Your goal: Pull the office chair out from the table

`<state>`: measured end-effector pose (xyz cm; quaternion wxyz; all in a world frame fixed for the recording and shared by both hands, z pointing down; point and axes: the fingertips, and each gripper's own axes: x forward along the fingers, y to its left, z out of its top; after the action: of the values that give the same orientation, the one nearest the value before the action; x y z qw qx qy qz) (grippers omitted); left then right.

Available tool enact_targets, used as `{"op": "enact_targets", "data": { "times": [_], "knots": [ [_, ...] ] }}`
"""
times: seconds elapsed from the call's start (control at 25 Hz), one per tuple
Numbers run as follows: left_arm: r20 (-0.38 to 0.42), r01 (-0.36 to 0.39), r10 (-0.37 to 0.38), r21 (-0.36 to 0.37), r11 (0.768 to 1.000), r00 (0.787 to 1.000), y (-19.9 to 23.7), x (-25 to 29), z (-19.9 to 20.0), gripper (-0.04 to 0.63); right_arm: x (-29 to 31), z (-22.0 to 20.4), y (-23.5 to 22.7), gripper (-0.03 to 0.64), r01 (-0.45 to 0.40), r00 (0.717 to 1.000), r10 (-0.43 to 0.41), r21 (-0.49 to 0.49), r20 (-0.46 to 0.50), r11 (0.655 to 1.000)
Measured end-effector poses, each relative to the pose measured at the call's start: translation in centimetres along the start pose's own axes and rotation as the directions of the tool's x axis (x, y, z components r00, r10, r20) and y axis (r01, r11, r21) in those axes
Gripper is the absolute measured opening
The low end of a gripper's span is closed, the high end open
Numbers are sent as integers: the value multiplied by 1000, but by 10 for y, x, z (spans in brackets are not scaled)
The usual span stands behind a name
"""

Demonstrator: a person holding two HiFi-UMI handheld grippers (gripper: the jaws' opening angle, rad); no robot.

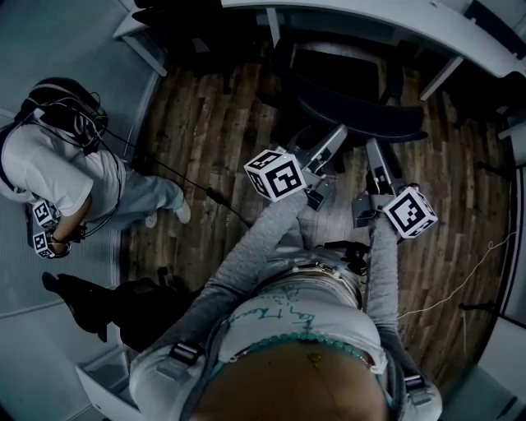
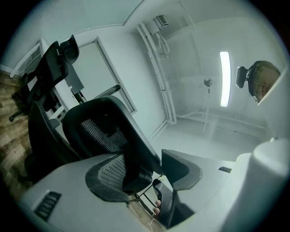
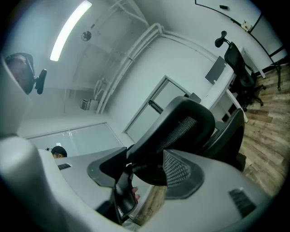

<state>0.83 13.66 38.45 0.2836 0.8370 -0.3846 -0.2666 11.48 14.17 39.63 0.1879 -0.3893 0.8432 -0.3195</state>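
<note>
Left gripper (image 2: 145, 174), right gripper (image 3: 142, 172): fingers apart astride office chair (image 1: 362, 115) back; lamp (image 2: 224, 79) in gripper views only

Wood-plank floor (image 1: 205, 107) — office chair (image 1: 349, 99) standing on it; black cable (image 1: 215, 195) across the boards, white cord (image 1: 460, 284) at right

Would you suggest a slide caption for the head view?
Left tool and right tool, both open, reach toward the black office chair at the white table.
</note>
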Motion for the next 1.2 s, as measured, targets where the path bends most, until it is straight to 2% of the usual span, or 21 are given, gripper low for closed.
{"op": "enact_targets", "data": {
  "times": [0.4, 0.6, 0.68, 0.96, 1.2],
  "knots": [
    [-5, -41, 42, 8, 999, 999, -7, -16, -10, 232, -15, -7, 2, 244, -12, 999, 13, 22, -34, 1000],
    [-24, -65, 67, 83, 994, 997, -16, -28, -19, 184, -27, -14, 5, 241, -10, 997, 9, -23, -76, 1000],
    [-39, -64, 69, 116, 991, 997, -17, -30, -20, 130, -27, -17, 6, 219, -10, 996, 5, -51, -92, 999],
    [-77, -72, 85, 157, 985, 993, -35, -43, -45, 64, -54, -27, 11, 73, -12, 993, -2, -118, -122, 993],
    [-121, -79, 107, 221, 972, 987, -51, -51, -63, 12, -77, -30, 18, 34, -6, 991, -24, -228, -129, 974]
  ]
}}
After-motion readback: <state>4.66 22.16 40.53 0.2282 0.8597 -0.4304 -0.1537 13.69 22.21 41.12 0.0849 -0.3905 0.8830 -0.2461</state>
